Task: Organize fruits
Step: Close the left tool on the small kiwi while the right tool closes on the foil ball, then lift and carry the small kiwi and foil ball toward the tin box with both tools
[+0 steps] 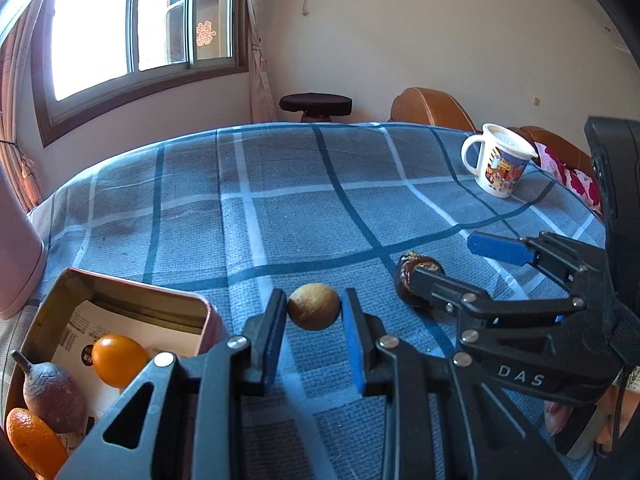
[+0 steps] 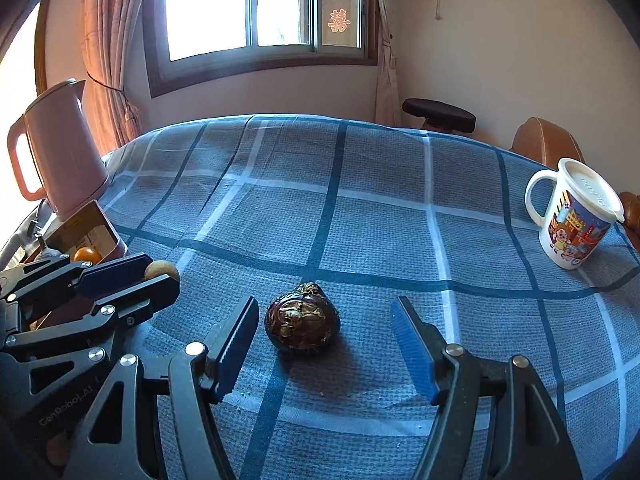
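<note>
Left gripper [image 1: 314, 306]: pads pressed against both sides of a small tan round fruit [image 1: 314, 306], held at the blue plaid cloth [image 1: 280, 208] covering the counter. Right gripper [image 2: 324, 320]: fingers spread wide, flanking a dark brown wrinkled fruit [image 2: 302, 322] without touching it. Metal tin [image 1: 132, 300], just left: holds two orange fruits and one purple fruit [image 1: 54, 396]. Far right: lidded cartoon mug [image 2: 574, 216]. Far left: pink kettle [image 2: 60, 148].

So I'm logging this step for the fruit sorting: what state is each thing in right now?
left claw: shut on the tan round fruit
right claw: open, straddling the dark wrinkled fruit
tin box: open, three fruits inside
mug: upright, lid on
pink kettle: upright, lid closed
</note>
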Tool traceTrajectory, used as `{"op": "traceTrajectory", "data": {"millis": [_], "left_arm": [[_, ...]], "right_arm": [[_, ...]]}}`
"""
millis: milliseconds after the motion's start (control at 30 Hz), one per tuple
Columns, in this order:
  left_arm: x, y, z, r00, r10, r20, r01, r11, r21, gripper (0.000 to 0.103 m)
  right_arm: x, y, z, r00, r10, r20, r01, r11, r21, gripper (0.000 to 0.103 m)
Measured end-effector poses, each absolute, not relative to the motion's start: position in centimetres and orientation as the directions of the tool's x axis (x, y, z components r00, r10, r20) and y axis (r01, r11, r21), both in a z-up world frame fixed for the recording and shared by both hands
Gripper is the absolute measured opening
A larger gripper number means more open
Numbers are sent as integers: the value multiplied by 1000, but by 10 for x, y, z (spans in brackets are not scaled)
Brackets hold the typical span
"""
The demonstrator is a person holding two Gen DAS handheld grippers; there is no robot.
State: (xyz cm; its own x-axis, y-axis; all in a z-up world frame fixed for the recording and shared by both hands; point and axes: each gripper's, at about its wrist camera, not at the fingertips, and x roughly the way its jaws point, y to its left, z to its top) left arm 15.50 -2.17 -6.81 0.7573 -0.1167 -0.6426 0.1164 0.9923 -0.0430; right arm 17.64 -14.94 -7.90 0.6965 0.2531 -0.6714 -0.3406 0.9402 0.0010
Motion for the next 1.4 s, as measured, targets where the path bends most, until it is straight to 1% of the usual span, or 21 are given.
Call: {"op": "traceTrajectory", "data": {"millis": [100,133,233,267,400,700,1100,1400], "left_arm": [[154,-18,-68,761,-113,-639,106,993,-50,30],[153,-18,-67,762,-112,-638,105,993,-50,30],[152,-17,-66,766,-109,-633,104,994,-46,30],[152,-17,-66,768,-109,-631,103,994,-47,30],[150,-18,-65,778,-110,-618,107,993,-43,30],[140,-21,-58,813,-100,-573,111,994,-15,30],[130,-22,-54,839,-112,-532,122,992,-16,30],[125,-21,-52,850,-111,-515,120,993,-15,30]], "right_arm": [[180,-144,-84,667,259,-699,-355,935,7,69],[182,-143,-86,657,257,-709,-358,934,7,63],[187,-142,-92,619,274,-736,-373,927,32,49],[188,-141,-92,614,281,-738,-378,925,38,47],[183,-140,-90,627,286,-725,-386,922,30,46],[169,-150,-76,684,338,-646,-398,916,57,46],[149,-155,-59,770,348,-535,-394,919,31,46],[139,-155,-53,804,349,-481,-395,919,6,46]]}}
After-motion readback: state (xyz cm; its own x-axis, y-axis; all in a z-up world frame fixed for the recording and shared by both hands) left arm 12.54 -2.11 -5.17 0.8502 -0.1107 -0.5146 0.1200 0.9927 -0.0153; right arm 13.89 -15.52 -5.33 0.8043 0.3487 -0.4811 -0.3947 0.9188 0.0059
